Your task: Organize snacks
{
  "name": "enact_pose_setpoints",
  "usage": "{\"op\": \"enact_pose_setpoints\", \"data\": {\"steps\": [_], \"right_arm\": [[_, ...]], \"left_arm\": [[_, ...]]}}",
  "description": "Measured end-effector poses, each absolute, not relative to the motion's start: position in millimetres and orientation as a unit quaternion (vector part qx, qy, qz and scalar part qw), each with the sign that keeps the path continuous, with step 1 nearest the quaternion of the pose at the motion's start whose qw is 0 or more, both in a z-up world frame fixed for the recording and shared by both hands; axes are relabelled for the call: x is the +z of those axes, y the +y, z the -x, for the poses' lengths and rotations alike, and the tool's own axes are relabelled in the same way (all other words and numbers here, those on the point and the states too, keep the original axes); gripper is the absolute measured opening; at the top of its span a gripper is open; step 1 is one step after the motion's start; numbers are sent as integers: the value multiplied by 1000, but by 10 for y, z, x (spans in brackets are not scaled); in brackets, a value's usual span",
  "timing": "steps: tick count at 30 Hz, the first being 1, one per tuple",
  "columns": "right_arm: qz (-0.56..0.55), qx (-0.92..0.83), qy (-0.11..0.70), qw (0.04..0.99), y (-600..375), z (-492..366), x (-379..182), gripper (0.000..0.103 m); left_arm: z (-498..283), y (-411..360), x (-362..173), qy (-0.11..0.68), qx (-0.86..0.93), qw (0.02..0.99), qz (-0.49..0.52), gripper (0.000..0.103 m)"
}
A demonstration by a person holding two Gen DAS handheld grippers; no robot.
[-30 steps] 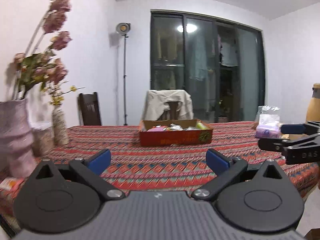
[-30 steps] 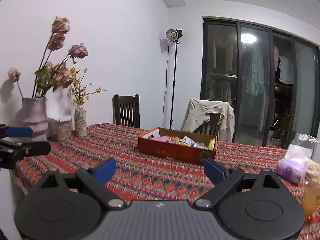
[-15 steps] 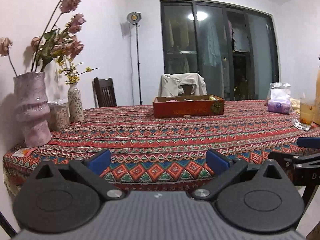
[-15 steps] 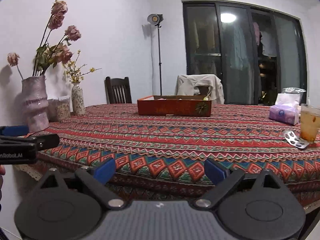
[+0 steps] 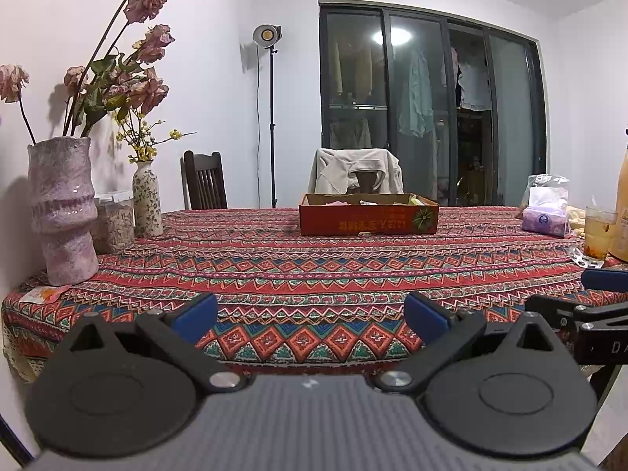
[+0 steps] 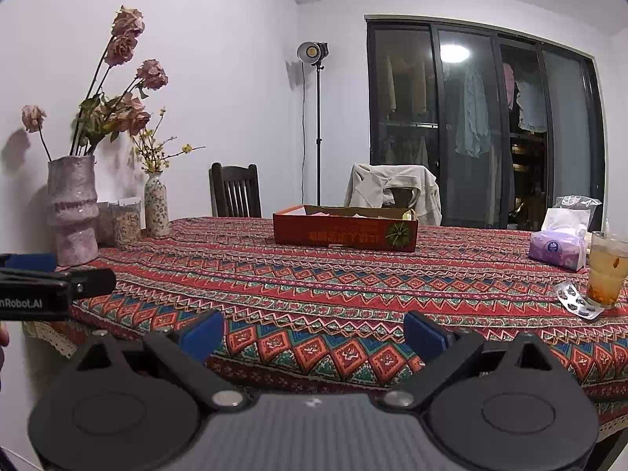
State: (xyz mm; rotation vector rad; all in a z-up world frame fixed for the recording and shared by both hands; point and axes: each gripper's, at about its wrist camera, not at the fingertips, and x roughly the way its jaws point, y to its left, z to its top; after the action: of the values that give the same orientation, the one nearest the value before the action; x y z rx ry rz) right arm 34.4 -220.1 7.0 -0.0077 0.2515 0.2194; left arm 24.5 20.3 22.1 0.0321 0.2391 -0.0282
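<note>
Loads of bare tablecloth between the near edge and the red snack box sitting far-centre — nothing in that lane at all. Left side is crowded: big pink vase, a clear jar and a small flowered vase lined up along the wall. Right side has a tissue pack, a glass of drink and a blister pack near the edge — tighter there.
</note>
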Motion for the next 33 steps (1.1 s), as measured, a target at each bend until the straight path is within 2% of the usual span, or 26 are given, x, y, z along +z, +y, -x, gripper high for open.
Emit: {"op": "enact_pose_setpoints", "data": {"steps": [33], "right_arm": [[4, 106, 120, 987, -2220, -353, 101, 99]], "left_arm": [[-233, 208, 230, 116, -13, 993, -16, 103]]}}
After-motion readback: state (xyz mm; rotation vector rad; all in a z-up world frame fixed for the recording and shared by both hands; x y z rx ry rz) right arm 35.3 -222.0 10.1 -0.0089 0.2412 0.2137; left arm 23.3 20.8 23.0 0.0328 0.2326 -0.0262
